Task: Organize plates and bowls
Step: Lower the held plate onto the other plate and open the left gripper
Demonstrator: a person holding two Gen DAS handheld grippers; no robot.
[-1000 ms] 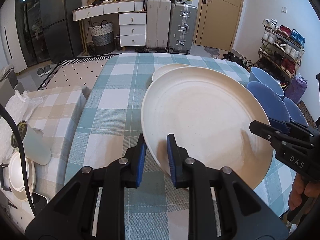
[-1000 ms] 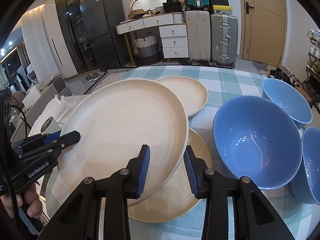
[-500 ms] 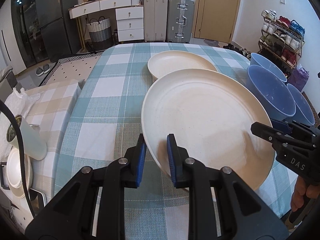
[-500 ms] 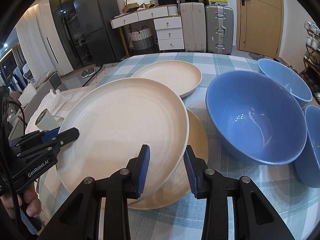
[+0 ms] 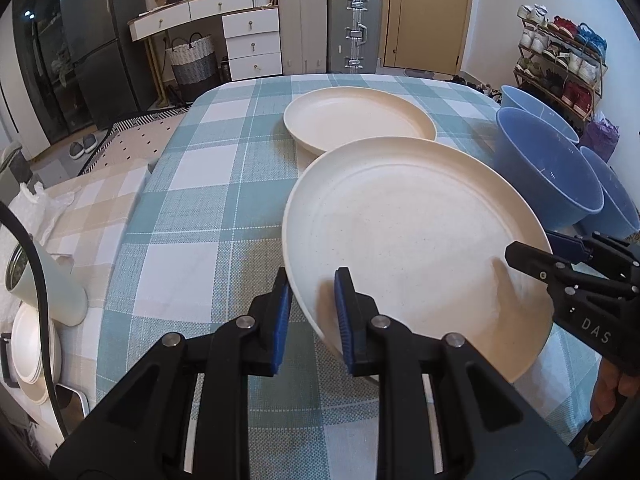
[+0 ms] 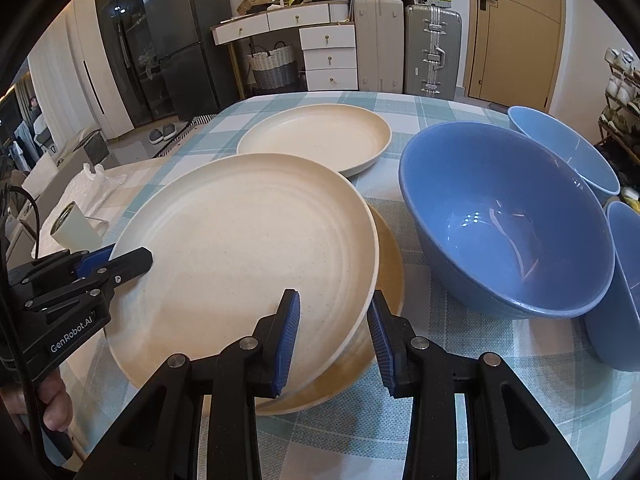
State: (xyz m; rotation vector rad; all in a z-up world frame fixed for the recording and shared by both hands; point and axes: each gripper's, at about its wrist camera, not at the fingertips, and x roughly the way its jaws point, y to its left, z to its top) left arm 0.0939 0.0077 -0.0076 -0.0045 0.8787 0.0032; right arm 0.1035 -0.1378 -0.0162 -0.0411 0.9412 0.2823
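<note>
Both the left gripper and right gripper clamp the cream plate by opposite rims, probably to stack it level on the tan plate peeking out at three o'clock.

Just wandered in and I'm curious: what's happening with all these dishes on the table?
A person is tidying dishes with a hand-held gripper in each hand. The left gripper and the right gripper both pinch the rim of one large cream plate, on opposite sides, holding it just over a yellowish plate lying on the checked tablecloth. It looks meant to be stacked there. Another cream plate sits farther back, and three blue bowls stand to the right.
</note>
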